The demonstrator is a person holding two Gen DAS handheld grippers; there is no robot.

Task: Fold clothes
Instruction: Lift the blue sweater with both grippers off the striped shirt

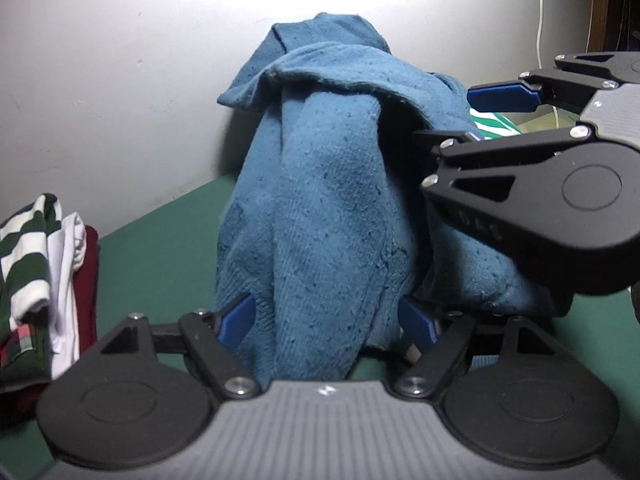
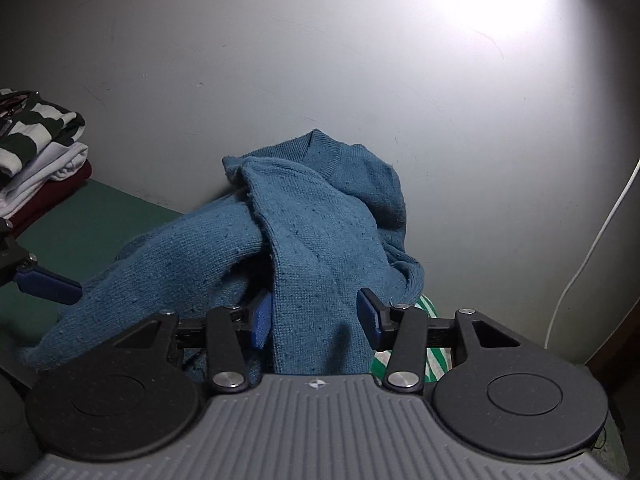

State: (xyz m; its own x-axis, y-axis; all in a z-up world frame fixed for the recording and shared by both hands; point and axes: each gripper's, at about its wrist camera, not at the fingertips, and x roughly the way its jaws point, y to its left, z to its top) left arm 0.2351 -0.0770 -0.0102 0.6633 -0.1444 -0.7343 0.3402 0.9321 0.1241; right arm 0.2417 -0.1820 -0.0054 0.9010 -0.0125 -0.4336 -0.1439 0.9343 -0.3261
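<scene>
We see a blue knitted sweater bunched up in a tall heap on the green table, close to the table's far edge where the pale wall rises behind it. Its ribbed collar sits at the top of the heap in the right wrist view.

Our left hand-held gripper has its blue fingers spread apart on either side of a hanging fold of the sweater; the fabric lies between them, and the pads flank it with the jaws parted rather than clamped. Our right hand-held gripper stands the same way in its own view: fingers apart, a drooping fold of the sweater running down between them. In the left wrist view the right hand-held gripper reaches in from the right side, just beside the heap, with its jaws parted there too.

Beneath the sweater, toward the right end of the table, a green-and-white striped garment peeks out. Toward the left end sits a stack of folded clothes: a dark green-and-white striped piece on top, then white, then dark red at the bottom. A white cable runs down the wall on the right.
</scene>
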